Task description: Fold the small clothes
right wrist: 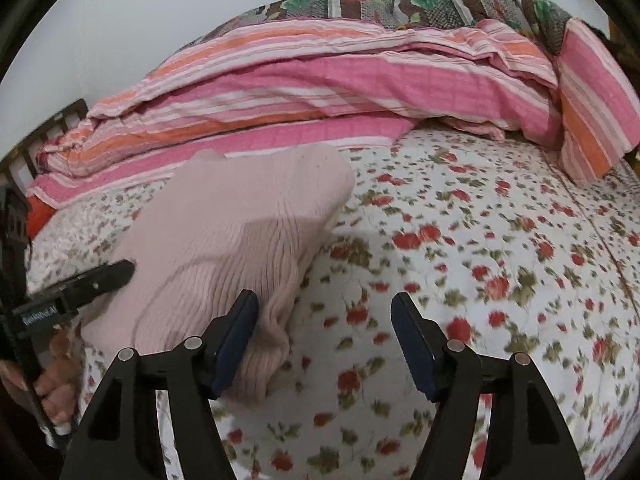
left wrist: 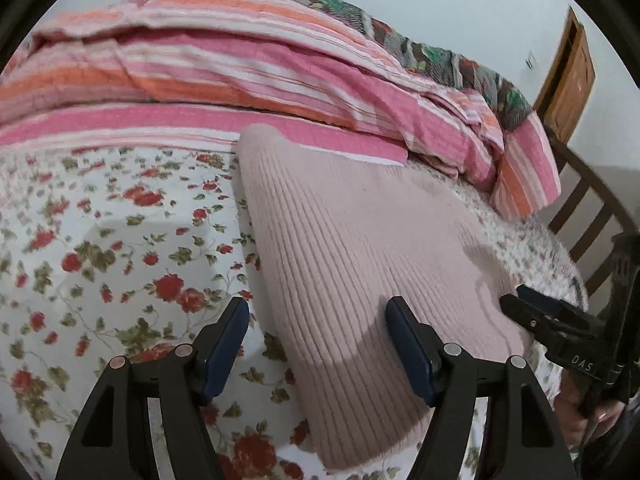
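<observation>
A pale pink ribbed knit garment [left wrist: 352, 248] lies folded flat on the flowered bed sheet [left wrist: 100, 248]. My left gripper [left wrist: 316, 312] is open and empty, its jaws straddling the garment's near left edge. The right gripper's fingers [left wrist: 536, 316] show at the garment's right edge. In the right wrist view the garment [right wrist: 224, 240] lies to the left, my right gripper [right wrist: 324, 308] is open and empty over its near right corner and the sheet [right wrist: 500, 260], and the left gripper [right wrist: 100, 280] reaches in from the left.
A pink and orange striped quilt [left wrist: 240, 64] is bunched along the far side of the bed, also in the right wrist view [right wrist: 340, 72]. A dark wooden bed frame [left wrist: 592, 216] and a wooden door [left wrist: 568, 80] stand at the right.
</observation>
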